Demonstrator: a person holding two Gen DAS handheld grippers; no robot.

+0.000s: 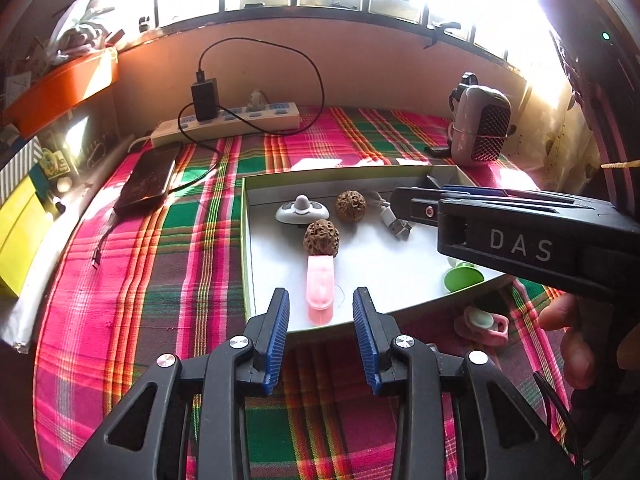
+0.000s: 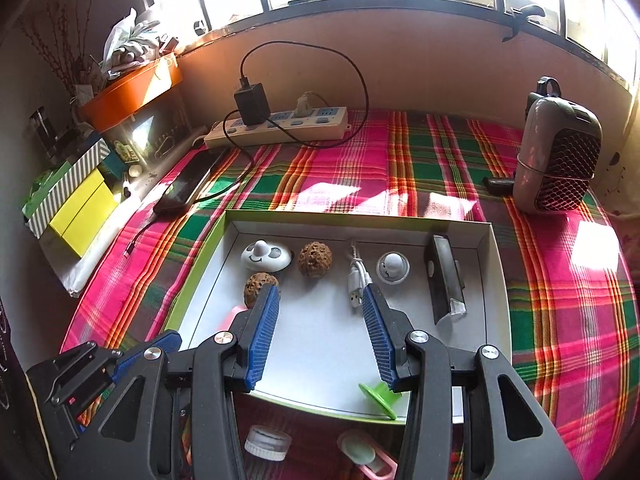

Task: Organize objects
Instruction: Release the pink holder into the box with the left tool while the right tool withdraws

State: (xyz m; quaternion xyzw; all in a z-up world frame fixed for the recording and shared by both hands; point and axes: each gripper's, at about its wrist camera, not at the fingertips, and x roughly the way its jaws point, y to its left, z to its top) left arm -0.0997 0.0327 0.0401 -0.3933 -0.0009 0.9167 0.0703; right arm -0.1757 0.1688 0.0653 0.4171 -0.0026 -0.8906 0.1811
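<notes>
A white shallow box [image 1: 245, 240] [image 2: 360, 225] lies on the plaid cloth. In it are a pink oblong piece [image 1: 320, 284], two walnuts [image 1: 350, 206] [image 1: 321, 237], a white smiley toy [image 1: 302, 210], a USB plug [image 2: 356, 284], a white round cap [image 2: 393, 267], a black bar [image 2: 444, 280] and a green suction cup [image 2: 378, 394]. My left gripper [image 1: 321, 300] hovers open at the box's near edge, its pads either side of the pink piece without touching it. My right gripper [image 2: 320, 296] is open over the box's bare middle, holding nothing.
On the cloth outside the near edge lie a pink clip [image 2: 362, 454] and a white lid [image 2: 267, 442]. A power strip [image 2: 276, 130] with charger cable, a phone [image 1: 146, 180] and a grey speaker [image 2: 556, 160] stand farther back. Yellow boxes [image 2: 84, 212] sit at left.
</notes>
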